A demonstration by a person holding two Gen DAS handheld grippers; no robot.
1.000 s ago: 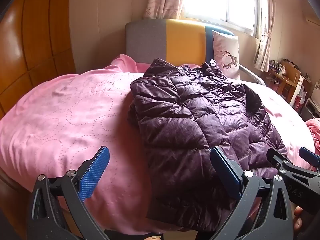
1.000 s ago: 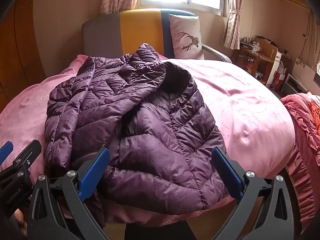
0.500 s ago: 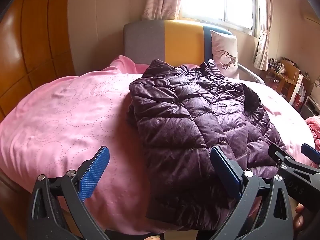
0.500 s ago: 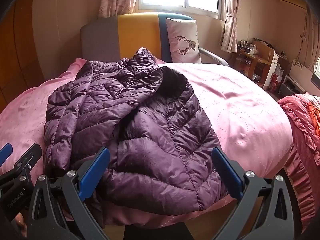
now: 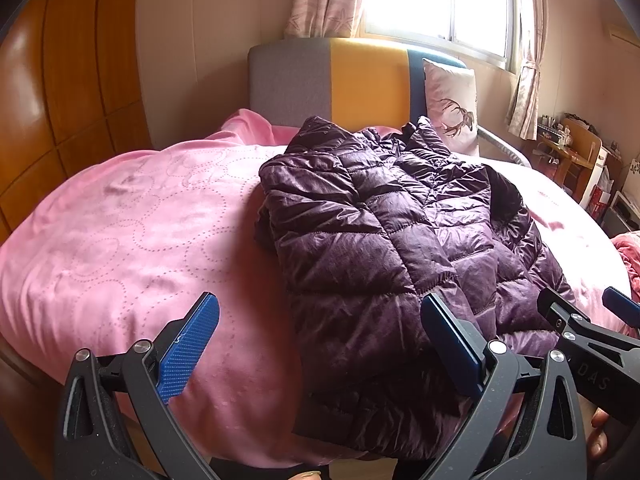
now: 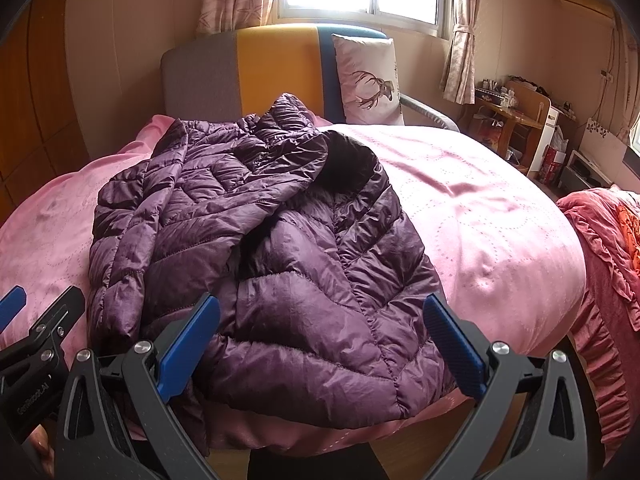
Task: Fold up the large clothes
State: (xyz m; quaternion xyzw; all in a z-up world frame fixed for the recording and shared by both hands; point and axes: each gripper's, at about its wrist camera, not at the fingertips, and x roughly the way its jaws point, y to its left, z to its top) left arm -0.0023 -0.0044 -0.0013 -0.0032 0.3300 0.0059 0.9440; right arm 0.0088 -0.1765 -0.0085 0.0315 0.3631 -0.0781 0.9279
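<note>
A purple quilted jacket (image 6: pixel 256 248) is seen lying on the pink bed (image 6: pixel 480 216), its hem at the near edge. One side appears to have been turned in over the body, so the fold is judged partly done; the other side is spread loosely and the lengthwise folds are left. The left gripper (image 5: pixel 320 344) and right gripper (image 6: pixel 320 344) are held spread wide before the near edge, nothing being grasped by either.
</note>
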